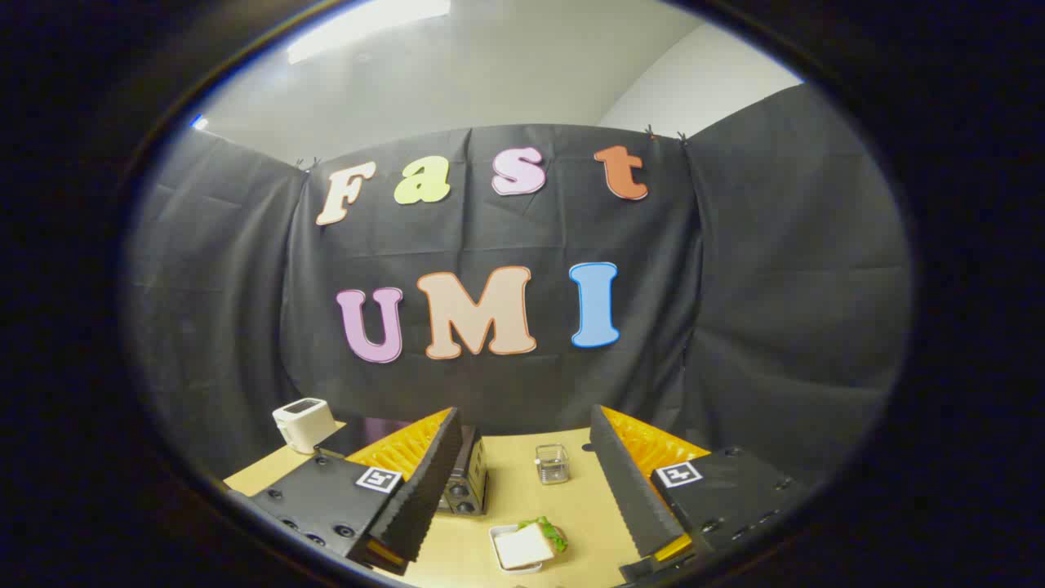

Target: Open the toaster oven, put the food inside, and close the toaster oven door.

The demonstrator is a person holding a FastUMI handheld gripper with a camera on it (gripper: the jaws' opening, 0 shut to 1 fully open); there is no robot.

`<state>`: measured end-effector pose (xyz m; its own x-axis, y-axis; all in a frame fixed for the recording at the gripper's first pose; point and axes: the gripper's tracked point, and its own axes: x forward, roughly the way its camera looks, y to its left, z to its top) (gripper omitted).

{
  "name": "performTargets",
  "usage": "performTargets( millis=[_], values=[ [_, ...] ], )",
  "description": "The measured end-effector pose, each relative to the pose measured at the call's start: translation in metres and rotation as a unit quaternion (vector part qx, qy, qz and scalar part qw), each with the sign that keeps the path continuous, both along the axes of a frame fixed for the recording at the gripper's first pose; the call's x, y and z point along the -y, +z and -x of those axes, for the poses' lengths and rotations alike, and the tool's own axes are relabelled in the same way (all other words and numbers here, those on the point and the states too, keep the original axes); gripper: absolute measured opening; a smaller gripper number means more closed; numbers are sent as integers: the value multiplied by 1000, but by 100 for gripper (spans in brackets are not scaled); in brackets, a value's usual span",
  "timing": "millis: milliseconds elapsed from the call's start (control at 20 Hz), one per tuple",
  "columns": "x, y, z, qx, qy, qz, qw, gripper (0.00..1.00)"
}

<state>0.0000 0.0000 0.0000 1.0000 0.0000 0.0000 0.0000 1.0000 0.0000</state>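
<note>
Gripper view: claw [522, 482] wide open, fingers [424, 482] well apart, holding nothing, touching nothing, raised above the counter [514, 482]. Sandwich [531, 541] w/ green lettuce lies on a small white tray [500, 563], on the counter between the fingers, low in the gap. Oven [467, 482] sits just beside the left finger, partly hidden behind it; knobs face fwd, door state can't tell. Small glass jar [553, 463] stands beyond the sandwich, nearer the right finger. White toaster [302, 423] at the counter's far left, well apart from the oven.
</note>
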Motion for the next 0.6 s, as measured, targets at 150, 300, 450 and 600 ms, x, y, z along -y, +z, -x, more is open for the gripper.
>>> performTargets(
  millis=[150, 300, 450, 600],
  values=[
    [0, 2, -1, 0, -7, 8, 1000, 97],
    [-5, 0, -1, -3, -4, 9, 1000, 97],
    [-10, -1, 0, -2, -2, 11, 1000, 97],
    [-12, -5, -1, -6, -1, 9, 1000, 97]
  ],
)
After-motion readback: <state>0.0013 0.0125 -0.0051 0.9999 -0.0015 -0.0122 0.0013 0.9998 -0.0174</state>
